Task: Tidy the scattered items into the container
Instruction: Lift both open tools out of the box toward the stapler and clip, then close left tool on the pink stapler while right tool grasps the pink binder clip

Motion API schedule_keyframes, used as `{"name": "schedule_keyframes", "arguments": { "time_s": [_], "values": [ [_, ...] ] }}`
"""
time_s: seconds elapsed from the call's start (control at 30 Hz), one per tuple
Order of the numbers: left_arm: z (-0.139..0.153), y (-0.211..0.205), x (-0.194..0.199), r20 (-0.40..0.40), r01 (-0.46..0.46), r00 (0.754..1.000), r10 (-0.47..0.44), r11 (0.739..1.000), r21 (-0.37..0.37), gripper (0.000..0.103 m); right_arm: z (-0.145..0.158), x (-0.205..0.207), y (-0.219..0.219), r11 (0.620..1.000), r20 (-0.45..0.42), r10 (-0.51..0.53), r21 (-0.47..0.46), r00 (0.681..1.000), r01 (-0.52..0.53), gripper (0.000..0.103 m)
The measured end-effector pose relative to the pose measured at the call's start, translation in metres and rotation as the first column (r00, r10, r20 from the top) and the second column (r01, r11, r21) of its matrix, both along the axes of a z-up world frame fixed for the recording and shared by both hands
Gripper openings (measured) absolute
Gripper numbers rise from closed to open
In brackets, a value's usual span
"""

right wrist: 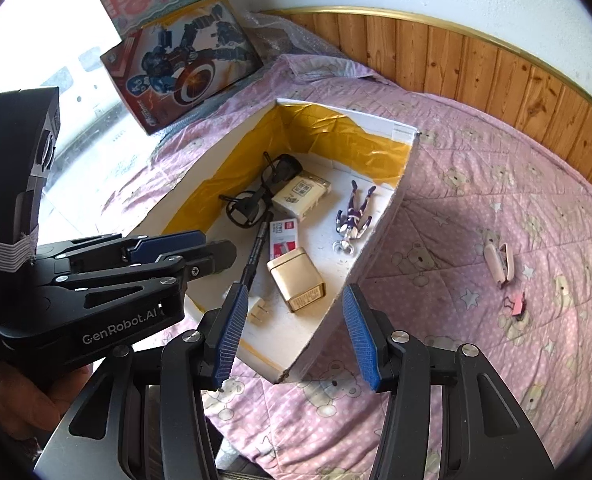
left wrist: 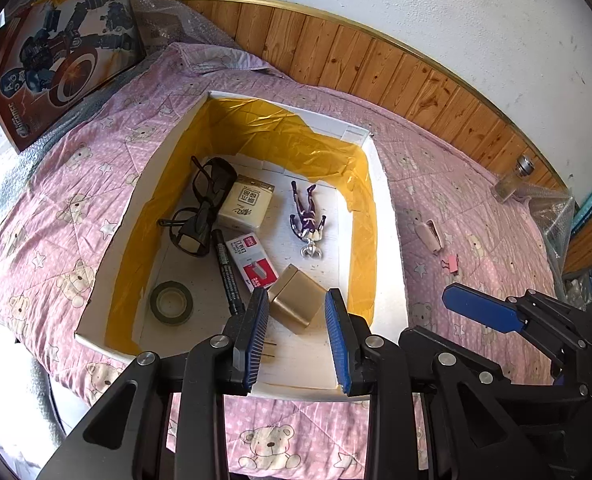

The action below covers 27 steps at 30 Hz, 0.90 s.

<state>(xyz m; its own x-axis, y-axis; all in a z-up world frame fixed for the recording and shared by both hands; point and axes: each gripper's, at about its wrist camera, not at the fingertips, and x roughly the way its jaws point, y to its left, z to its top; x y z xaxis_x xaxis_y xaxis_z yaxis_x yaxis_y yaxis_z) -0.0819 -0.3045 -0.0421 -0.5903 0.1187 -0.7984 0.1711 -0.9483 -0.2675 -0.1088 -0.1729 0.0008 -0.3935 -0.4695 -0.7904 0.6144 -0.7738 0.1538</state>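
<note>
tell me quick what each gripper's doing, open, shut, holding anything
Left gripper: jaws open, holding nothing, over the gold box in the container.
Right gripper: jaws open, empty.

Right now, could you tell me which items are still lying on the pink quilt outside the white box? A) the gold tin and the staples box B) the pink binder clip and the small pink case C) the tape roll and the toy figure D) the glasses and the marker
B: the pink binder clip and the small pink case lie on the quilt, right of the white box; the other items are inside it.
</note>
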Motion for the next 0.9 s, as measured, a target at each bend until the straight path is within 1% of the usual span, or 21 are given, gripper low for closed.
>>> {"name": "schedule_keyframes", "arguments": {
  "time_s": [0.13, 0.2, 0.23, 0.37, 0.47, 0.7, 0.77, 0.8, 0.9],
  "values": [
    [0.005, 0.015, -0.001, -0.012, 0.029, 1.0, -0.029, 1.0, 0.006, 0.031, 0.002, -0.001, 0.023, 0.997, 0.007, -0.055, -0.051, 0.998, 0.056, 0.053],
    [0.007, 0.023, -0.002, -0.014, 0.042, 0.999, -0.042, 0.999, 0.005, 0.033, 0.002, -0.001, 0.034, 0.994, 0.015, -0.076, -0.075, 0.997, 0.077, 0.053],
    [0.008, 0.028, -0.003, -0.014, 0.05, 0.999, -0.05, 0.999, 0.005, 0.034, 0.002, -0.002, 0.04, 0.992, 0.017, -0.091, -0.085, 0.996, 0.092, 0.053],
    [0.01, 0.045, -0.008, -0.015, 0.08, 0.997, -0.08, 0.997, 0.002, 0.035, -0.001, -0.005, 0.068, 0.98, 0.036, -0.154, -0.123, 0.987, 0.157, 0.053],
    [0.011, 0.057, -0.013, -0.013, 0.1, 0.995, -0.1, 0.995, 0.003, 0.038, -0.006, -0.009, 0.09, 0.969, 0.053, -0.199, -0.138, 0.978, 0.205, 0.053],
    [0.009, 0.091, -0.032, 0.0, 0.158, 0.987, -0.158, 0.987, 0.017, 0.039, -0.021, -0.021, 0.133, 0.94, 0.1, -0.287, -0.163, 0.953, 0.3, 0.053],
    [0.008, 0.101, -0.039, 0.004, 0.173, 0.985, -0.173, 0.985, 0.02, 0.045, -0.025, -0.027, 0.144, 0.931, 0.114, -0.309, -0.168, 0.944, 0.325, 0.053],
    [0.007, 0.106, -0.043, 0.006, 0.18, 0.984, -0.18, 0.983, 0.022, 0.046, -0.027, -0.03, 0.149, 0.925, 0.12, -0.321, -0.171, 0.939, 0.338, 0.053],
    [0.005, 0.12, -0.055, 0.013, 0.2, 0.98, -0.2, 0.979, 0.033, 0.047, -0.035, -0.038, 0.165, 0.911, 0.137, -0.353, -0.176, 0.926, 0.373, 0.053]
  ]
}}
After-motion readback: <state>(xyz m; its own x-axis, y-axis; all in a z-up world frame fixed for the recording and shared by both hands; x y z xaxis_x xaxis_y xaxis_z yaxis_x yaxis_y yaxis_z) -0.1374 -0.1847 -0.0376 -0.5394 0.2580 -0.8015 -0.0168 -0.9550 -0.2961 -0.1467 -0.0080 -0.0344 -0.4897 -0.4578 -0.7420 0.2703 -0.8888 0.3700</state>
